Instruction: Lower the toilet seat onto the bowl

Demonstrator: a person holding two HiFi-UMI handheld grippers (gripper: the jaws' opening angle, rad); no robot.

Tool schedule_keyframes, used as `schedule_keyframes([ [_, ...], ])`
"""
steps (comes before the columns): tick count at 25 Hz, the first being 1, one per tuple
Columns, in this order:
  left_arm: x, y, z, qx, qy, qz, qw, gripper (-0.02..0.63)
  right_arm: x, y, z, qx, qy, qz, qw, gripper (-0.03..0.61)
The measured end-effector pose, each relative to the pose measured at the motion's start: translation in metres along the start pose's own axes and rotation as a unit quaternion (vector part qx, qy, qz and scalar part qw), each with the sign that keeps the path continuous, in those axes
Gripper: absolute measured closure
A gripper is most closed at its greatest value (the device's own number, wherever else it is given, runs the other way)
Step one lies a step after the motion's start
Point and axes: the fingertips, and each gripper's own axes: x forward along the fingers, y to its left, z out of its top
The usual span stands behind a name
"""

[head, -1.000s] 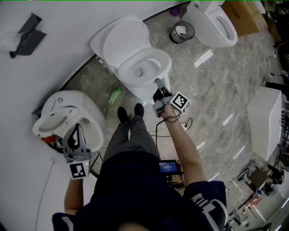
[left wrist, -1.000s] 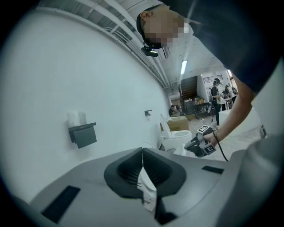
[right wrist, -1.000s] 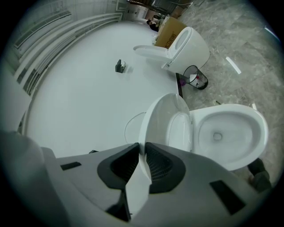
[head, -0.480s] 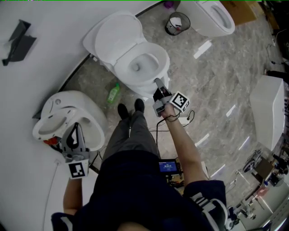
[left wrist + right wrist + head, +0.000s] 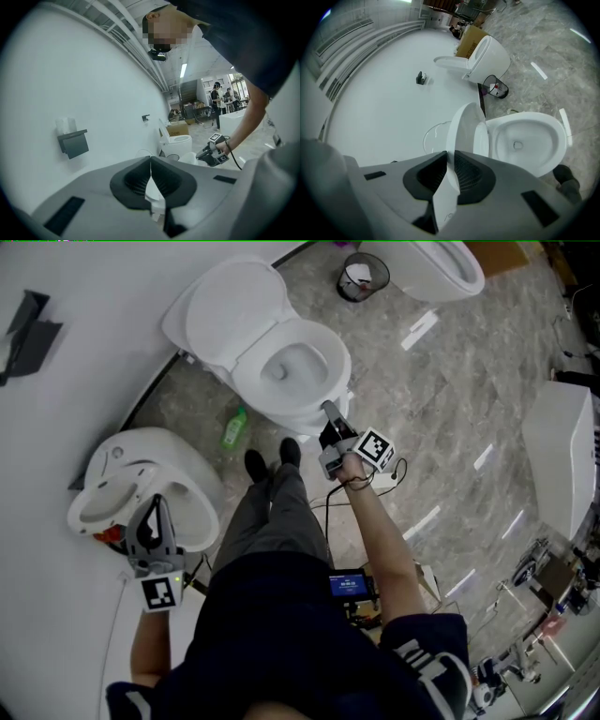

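The white toilet (image 5: 281, 362) stands against the curved wall, its lid and seat (image 5: 232, 317) tipped up and the bowl (image 5: 292, 367) uncovered. In the right gripper view the raised seat (image 5: 481, 139) leans on the lid (image 5: 461, 129) beside the open bowl (image 5: 529, 140). My right gripper (image 5: 328, 413) hovers at the bowl's front right rim, clear of the seat. Its jaws stand a narrow slit apart (image 5: 447, 153) with nothing between them. My left gripper (image 5: 159, 510) hangs over a second white toilet (image 5: 178, 474) at the left, jaws meeting at the tips (image 5: 151, 159), empty.
A green bottle (image 5: 234, 427) lies on the floor left of the bowl, near the person's shoes (image 5: 272, 460). A wire bin (image 5: 358, 279) and another toilet (image 5: 431, 268) stand at the back. A white fixture (image 5: 562, 456) is at the right. A paper holder (image 5: 74, 143) hangs on the wall.
The head view has tilted, so the toilet sits higher and further left in the frame. My right gripper has sunk slightly by the bowl's front rim. The left gripper has hardly moved.
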Motion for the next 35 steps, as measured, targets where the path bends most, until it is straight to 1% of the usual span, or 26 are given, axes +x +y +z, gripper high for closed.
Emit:
schedule_keyframes([
  [3, 0.001, -0.004, -0.002, 0.003, 0.001, -0.007, 1.0000, 0.589, -0.005, -0.007, 0.000, -0.001, -0.002, -0.007, 1.000, 0.511],
  [6, 0.001, -0.010, -0.006, 0.005, 0.005, -0.012, 0.9999, 0.589, -0.007, -0.009, -0.001, 0.013, -0.008, 0.012, 1.000, 0.511],
  [9, 0.003, -0.013, -0.008, 0.007, 0.007, -0.016, 0.9998, 0.589, -0.011, -0.018, -0.001, 0.017, -0.010, 0.012, 1.000, 0.511],
  [10, 0.004, -0.013, -0.009, 0.008, 0.008, -0.018, 0.9998, 0.589, -0.012, -0.022, -0.001, 0.015, -0.009, 0.009, 1.000, 0.511],
  [13, 0.008, -0.015, -0.013, 0.010, 0.008, -0.023, 0.9996, 0.589, -0.017, -0.037, -0.001, 0.004, -0.005, -0.022, 1.000, 0.510],
  [14, 0.008, -0.016, -0.013, 0.010, 0.008, -0.025, 0.9996, 0.589, -0.018, -0.040, -0.001, 0.003, -0.006, -0.024, 1.000, 0.511],
  [18, 0.012, -0.019, -0.016, 0.011, 0.010, -0.031, 0.9994, 0.589, -0.018, -0.045, -0.002, 0.014, -0.012, -0.007, 1.000, 0.511],
  [22, 0.015, -0.025, -0.017, 0.013, 0.009, -0.037, 0.9992, 0.589, -0.024, -0.057, -0.003, 0.019, -0.015, -0.014, 1.000, 0.511],
  [25, 0.016, -0.030, -0.018, 0.017, 0.011, -0.042, 0.9989, 0.589, -0.028, -0.065, -0.003, 0.029, -0.018, -0.009, 0.999, 0.509],
  [32, 0.017, -0.042, -0.025, 0.024, 0.026, -0.054, 0.9979, 0.589, -0.039, -0.087, -0.003, 0.025, -0.016, -0.027, 0.999, 0.509],
  [35, 0.019, -0.046, -0.028, 0.028, 0.030, -0.059, 0.9974, 0.589, -0.040, -0.096, -0.004, 0.041, -0.020, -0.017, 0.999, 0.509],
])
